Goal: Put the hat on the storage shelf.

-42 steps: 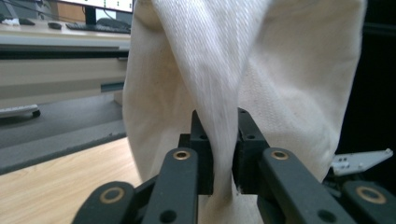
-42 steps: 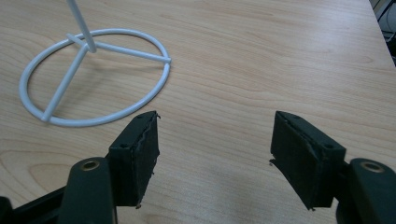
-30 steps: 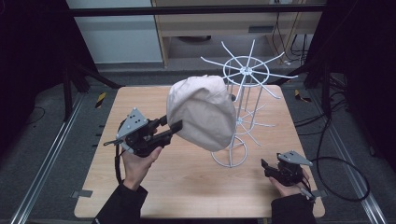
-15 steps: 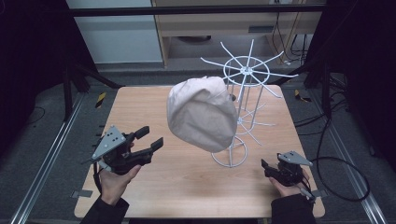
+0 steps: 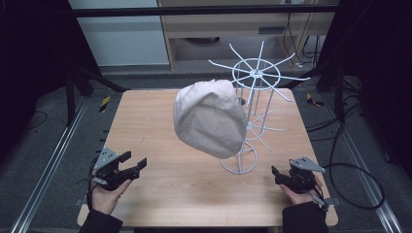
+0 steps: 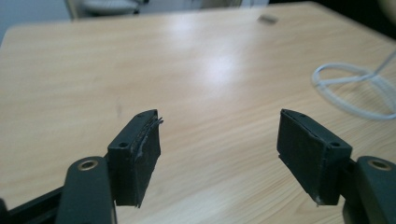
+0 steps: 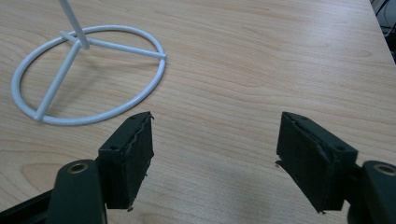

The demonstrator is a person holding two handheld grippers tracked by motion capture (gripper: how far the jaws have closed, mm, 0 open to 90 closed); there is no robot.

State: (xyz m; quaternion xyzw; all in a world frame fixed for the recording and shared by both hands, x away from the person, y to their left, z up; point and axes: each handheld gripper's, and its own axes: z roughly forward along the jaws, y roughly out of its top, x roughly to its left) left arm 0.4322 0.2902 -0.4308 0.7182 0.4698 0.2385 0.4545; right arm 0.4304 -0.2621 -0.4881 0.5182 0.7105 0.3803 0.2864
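Observation:
A beige cap [image 5: 210,117] hangs on an arm of the white wire rack [image 5: 255,77], well above the wooden table [image 5: 145,116]. The rack's round base ring [image 5: 239,158] stands right of the table's middle; part of that base ring [image 6: 355,88] shows at the right of the left gripper view, and the whole base ring [image 7: 88,74] lies at the upper left of the right gripper view. My left gripper [image 5: 136,164] rests low near the table's front left corner, open and empty [image 6: 219,154]. My right gripper [image 5: 276,174] sits at the front right, open with nothing between its jaws [image 7: 215,154].
Several bare wire arms spread from the rack's top hub [image 5: 256,74] and from its lower tier [image 5: 262,128]. A small dark mark [image 6: 267,19] lies far back on the table. Cables [image 5: 350,184] trail on the floor to the right.
My left gripper has let go of the cap and drawn back and down to the front left corner. The cap stays hanging on the rack. The right gripper has not moved.

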